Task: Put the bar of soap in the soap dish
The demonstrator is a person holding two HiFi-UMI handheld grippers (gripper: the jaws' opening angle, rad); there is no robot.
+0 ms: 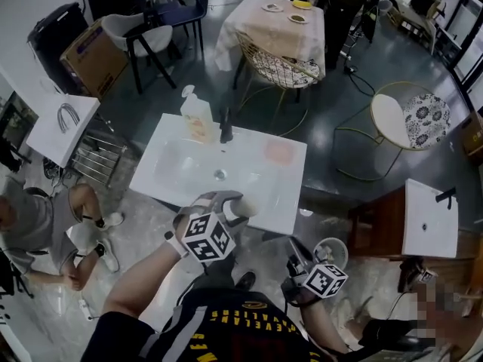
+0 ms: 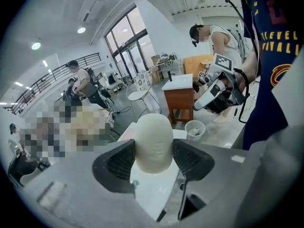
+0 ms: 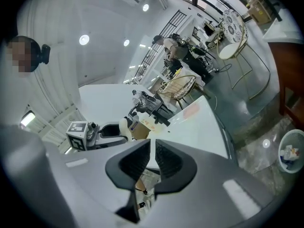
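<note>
A white bar of soap [image 1: 247, 206] is clamped between the jaws of my left gripper [image 1: 234, 204], above the front edge of the white sink top [image 1: 170, 168]. In the left gripper view the soap [image 2: 153, 144] stands upright between the dark pads [image 2: 121, 163], with the sink [image 2: 149, 196] below. The pink soap dish [image 1: 279, 151] lies on the sink's far right corner and also shows in the right gripper view as a pink patch, soap dish [image 3: 191, 110]. My right gripper [image 1: 294, 251] hangs off the sink's front right; its jaws [image 3: 153, 146] stand a narrow slit apart, holding nothing.
A soap dispenser bottle [image 1: 196, 115] and a black faucet [image 1: 226, 127] stand at the sink's back edge. A waste bin [image 1: 330, 251] and a wooden cabinet with a second basin [image 1: 426, 217] are at the right. A person [image 1: 45, 225] crouches at the left; chairs [image 1: 283, 66] stand beyond.
</note>
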